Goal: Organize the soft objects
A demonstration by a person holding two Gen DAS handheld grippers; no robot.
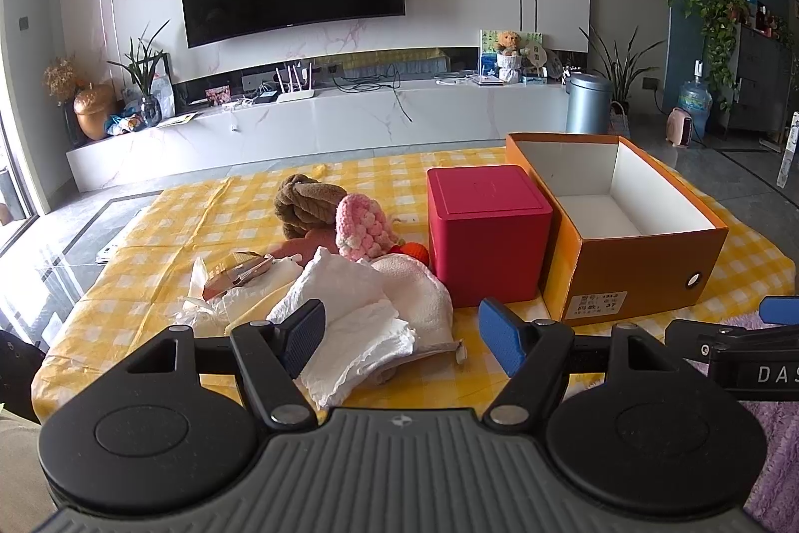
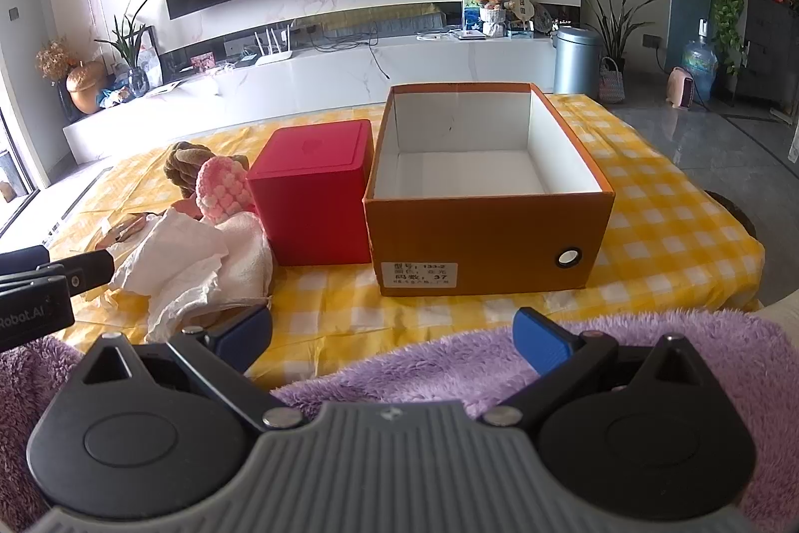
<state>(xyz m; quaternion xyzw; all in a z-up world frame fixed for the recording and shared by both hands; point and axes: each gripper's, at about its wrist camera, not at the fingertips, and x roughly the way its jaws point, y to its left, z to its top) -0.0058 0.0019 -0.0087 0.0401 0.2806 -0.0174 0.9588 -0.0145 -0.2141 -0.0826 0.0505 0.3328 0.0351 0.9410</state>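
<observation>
The left gripper [image 1: 407,335] stood wide open and empty; the crumpled white paper tissue [image 1: 349,333] lay between its jaws. The right gripper [image 2: 394,333] was also wide open, holding nothing, with the open orange cardboard shoebox [image 2: 487,233] straight ahead of it.

Orange box [image 2: 492,233] open-topped; red box [image 2: 314,203] flanks its left side
</observation>
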